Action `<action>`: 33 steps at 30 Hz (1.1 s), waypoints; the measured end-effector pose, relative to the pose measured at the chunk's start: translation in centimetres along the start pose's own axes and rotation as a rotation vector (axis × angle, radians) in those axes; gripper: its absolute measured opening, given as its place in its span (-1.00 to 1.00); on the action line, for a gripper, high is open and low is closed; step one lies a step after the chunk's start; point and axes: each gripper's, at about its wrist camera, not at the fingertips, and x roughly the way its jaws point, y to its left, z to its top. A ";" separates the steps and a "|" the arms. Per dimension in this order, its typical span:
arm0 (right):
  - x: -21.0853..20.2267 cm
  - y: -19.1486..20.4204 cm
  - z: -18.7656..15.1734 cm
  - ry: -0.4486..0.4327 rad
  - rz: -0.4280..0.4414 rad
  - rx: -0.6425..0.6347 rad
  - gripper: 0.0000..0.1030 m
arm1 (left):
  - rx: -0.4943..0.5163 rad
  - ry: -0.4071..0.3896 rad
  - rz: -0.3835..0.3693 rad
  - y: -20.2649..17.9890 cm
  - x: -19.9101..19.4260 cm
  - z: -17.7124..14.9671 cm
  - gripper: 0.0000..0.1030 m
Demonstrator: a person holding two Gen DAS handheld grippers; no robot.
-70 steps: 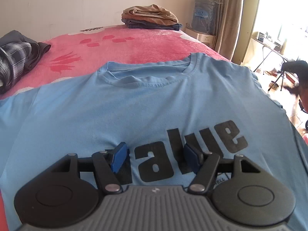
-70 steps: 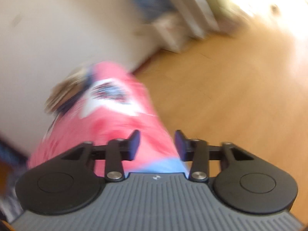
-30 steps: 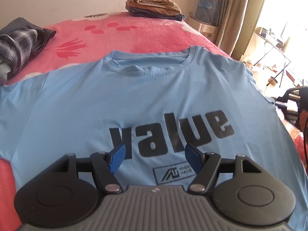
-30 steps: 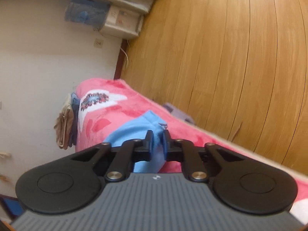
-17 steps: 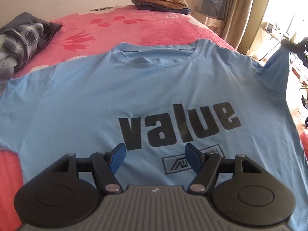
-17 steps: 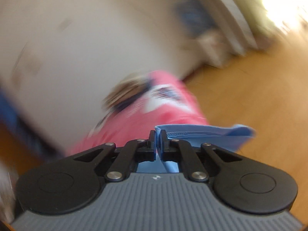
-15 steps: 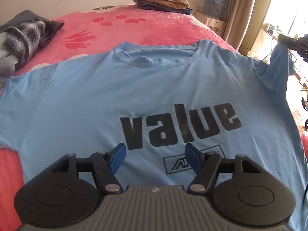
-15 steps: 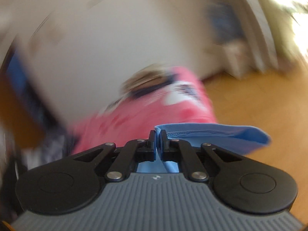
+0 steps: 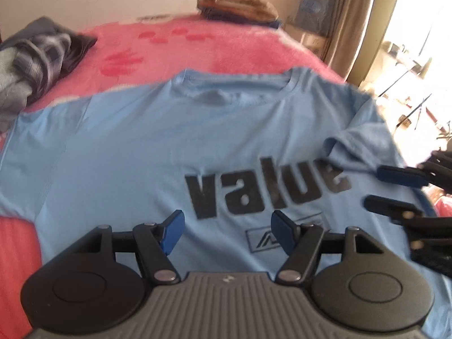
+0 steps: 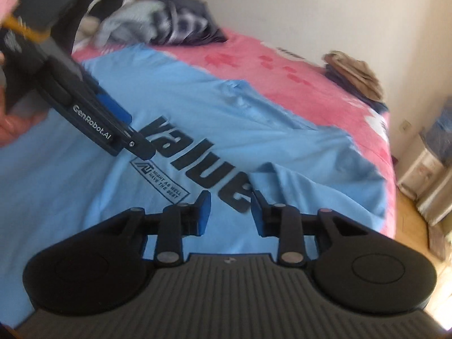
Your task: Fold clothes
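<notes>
While the left wrist view looks along the bed, a light blue cotton T-shirt with big dark letters lies flat, front up, on a pink fuzzy blanket with red flower shapes. The left gripper hangs just over the shirt's lower front with its blue-tipped tongs spread wide and nothing between them. At the right edge the right gripper pokes in sideways, a little blurry. The shirt's right sleeve lies folded in over the chest, beside the last letter. A plaid grey bundle of clothes sits far left, and a neat stack of folded tan and navy clothes sits at the far end of the bed.

From the right wrist view, the right gripper has its tongs opening, with no cloth pinched; the folded sleeve touches its right fingertip. Only this view shows the small boxed words on the shirt and the white name on the left gripper. It also shows the wooden floor past the bed
</notes>
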 end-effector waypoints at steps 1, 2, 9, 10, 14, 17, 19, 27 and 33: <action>-0.8 -1.0 -0.3 -0.009 0.004 0.073 -0.39 | 0.014 -0.019 -0.017 -0.2 -0.4 0.2 0.34; -1.5 -2.1 -0.7 -0.017 0.008 0.148 -0.38 | 0.040 -0.032 -0.037 -0.6 -0.8 0.6 0.34; -3.9 -12.2 -6.4 -0.093 0.089 0.949 -0.38 | 0.283 -0.071 -0.091 -5.9 -1.1 3.3 0.34; -3.4 -13.4 -7.5 -0.092 0.122 1.086 -0.38 | 0.290 -0.082 -0.088 -6.5 -0.7 3.4 0.33; -1.7 -15.0 -9.5 -0.071 0.159 1.325 -0.38 | 0.248 -0.111 -0.094 -7.5 1.1 3.0 0.16; -1.2 -15.1 -9.9 -0.023 0.114 1.363 -0.38 | 0.218 -0.101 -0.111 -7.7 2.6 2.5 0.03; -1.6 -15.2 -10.3 -0.010 0.095 1.406 -0.38 | 0.239 -0.103 -0.109 -8.0 3.3 2.3 0.00; -1.6 -14.8 -10.9 0.085 0.065 1.425 -0.38 | 0.318 -0.153 -0.118 -9.6 4.8 2.2 -0.02; 0.0 -14.8 -10.4 0.086 0.077 1.386 -0.50 | 0.355 -0.172 -0.128 -10.4 5.3 2.2 -0.04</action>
